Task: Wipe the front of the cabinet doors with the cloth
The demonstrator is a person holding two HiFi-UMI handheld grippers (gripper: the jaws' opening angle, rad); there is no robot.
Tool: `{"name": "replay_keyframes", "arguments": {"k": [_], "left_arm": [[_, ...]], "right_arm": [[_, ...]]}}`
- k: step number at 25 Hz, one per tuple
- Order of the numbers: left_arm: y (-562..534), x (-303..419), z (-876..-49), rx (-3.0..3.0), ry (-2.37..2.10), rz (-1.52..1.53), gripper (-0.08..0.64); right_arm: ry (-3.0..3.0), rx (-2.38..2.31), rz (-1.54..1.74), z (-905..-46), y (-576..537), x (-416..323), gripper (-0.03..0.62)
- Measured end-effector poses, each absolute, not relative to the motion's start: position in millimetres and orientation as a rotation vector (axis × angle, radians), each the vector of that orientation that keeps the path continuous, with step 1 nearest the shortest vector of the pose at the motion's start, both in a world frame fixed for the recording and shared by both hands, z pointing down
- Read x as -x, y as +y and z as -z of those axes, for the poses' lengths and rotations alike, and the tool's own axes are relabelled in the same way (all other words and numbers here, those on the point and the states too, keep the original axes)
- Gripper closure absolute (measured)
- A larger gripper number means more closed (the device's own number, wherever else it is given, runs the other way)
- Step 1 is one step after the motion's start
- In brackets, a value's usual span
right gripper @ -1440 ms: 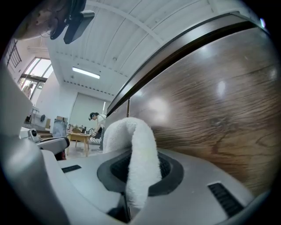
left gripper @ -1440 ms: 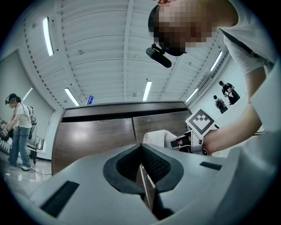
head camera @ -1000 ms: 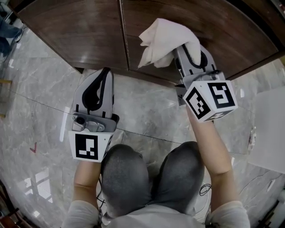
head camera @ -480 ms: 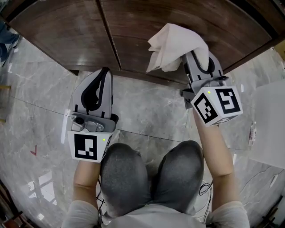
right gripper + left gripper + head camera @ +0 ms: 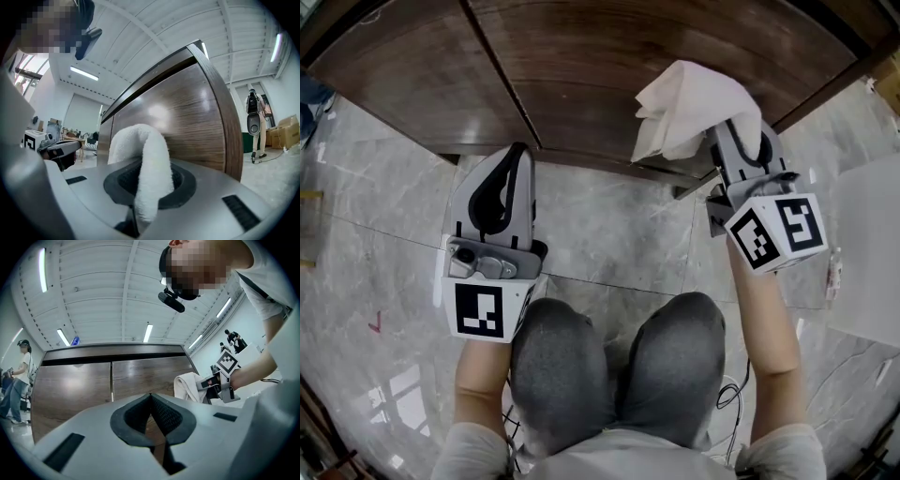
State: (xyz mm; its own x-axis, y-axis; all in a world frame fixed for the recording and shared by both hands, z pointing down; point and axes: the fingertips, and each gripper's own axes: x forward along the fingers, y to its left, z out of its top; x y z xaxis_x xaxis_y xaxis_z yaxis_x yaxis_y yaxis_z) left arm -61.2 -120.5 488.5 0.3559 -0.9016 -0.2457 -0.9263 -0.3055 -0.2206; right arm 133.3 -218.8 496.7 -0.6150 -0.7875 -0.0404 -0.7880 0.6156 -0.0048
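Observation:
A dark wood cabinet fills the top of the head view, with a seam between its two doors. My right gripper is shut on a white cloth, which is bunched against the right door near that door's right edge. In the right gripper view the cloth loops out of the jaws in front of the door. My left gripper is shut with nothing in it, held low in front of the cabinet base; the jaws meet in the left gripper view, where the cloth shows at the right.
Grey marble floor lies below the cabinet, with my knees at the bottom. A white sheet or panel lies on the floor at the right. People stand far off in both gripper views.
My right gripper has carried the cloth rightward along the right door, toward its right edge. The left gripper has stayed put.

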Motion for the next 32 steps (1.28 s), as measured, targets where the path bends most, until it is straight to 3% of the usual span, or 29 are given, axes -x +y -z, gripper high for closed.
{"name": "replay_keyframes", "arguments": {"k": [19,32], "left_arm": [[-131,23,-494,2.342,1.576,-0.090,0.551],[-120,33,-487,2.319,1.599,-0.084,0.551]], "right_arm": [[2.717,1.530,-0.036,-512,-211,-229,0.523],[2.745,1.505,-0.053,-503,-189,-227,0.523]]}}
